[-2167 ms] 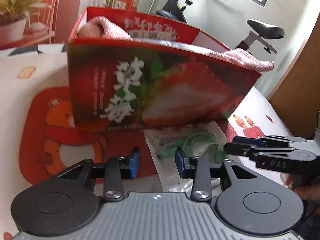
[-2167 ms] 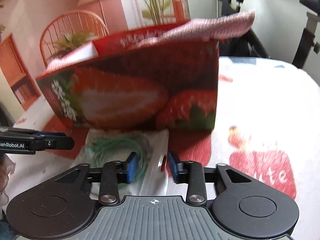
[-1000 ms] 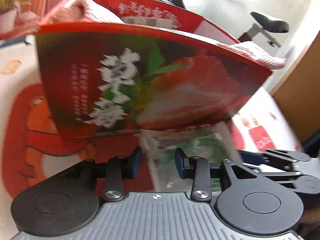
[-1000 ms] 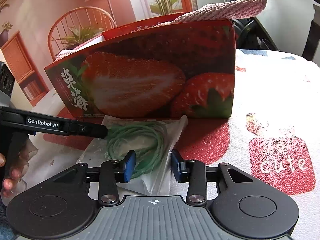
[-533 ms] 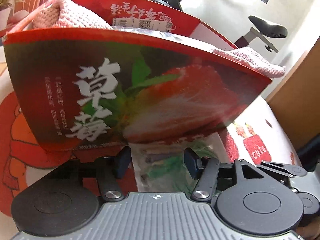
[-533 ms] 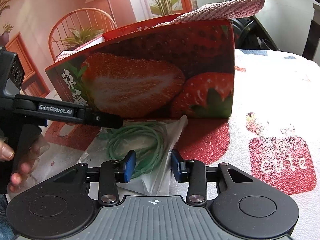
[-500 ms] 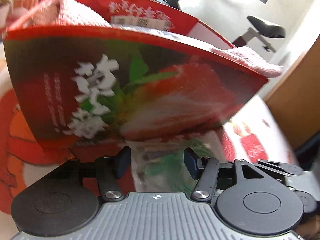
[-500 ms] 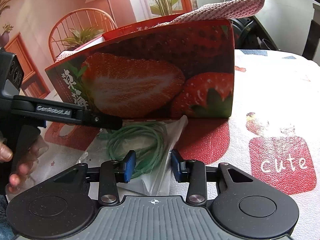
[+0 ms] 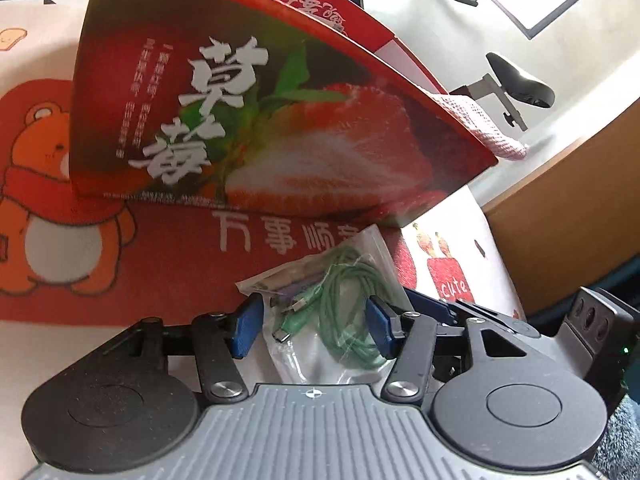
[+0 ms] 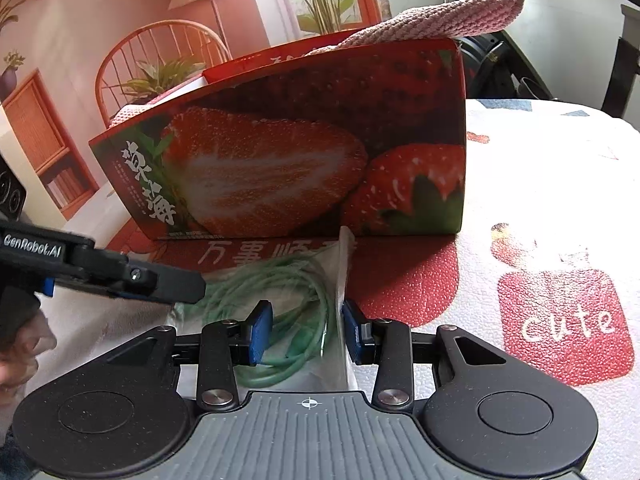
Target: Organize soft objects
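Note:
A clear plastic bag of coiled green cable (image 9: 340,300) lies on the tablecloth in front of a red strawberry-print box (image 9: 280,120). A pink knitted cloth (image 9: 492,132) hangs over the box's rim. My left gripper (image 9: 314,330) straddles the bag; its jaws are closing and the pads stand at the bag's sides without clearly pressing. My right gripper (image 10: 306,334) is shut on the bag (image 10: 296,300), whose right edge stands up against one pad. The box (image 10: 300,160) and the cloth (image 10: 440,20) show behind it. Each gripper appears in the other's view: right gripper (image 9: 440,308), left gripper (image 10: 188,286).
The tablecloth (image 9: 60,240) carries a bear print and a red "cute" patch (image 10: 560,320). An exercise bike seat (image 9: 520,80) stands behind the table, and a wooden panel (image 9: 568,208) is at the right. A person's hand (image 10: 16,360) holds the left gripper.
My left gripper widened its jaws, rolled, and pulled back from the box, so the whole bag now shows between its pads. The right gripper and its hold are unchanged.

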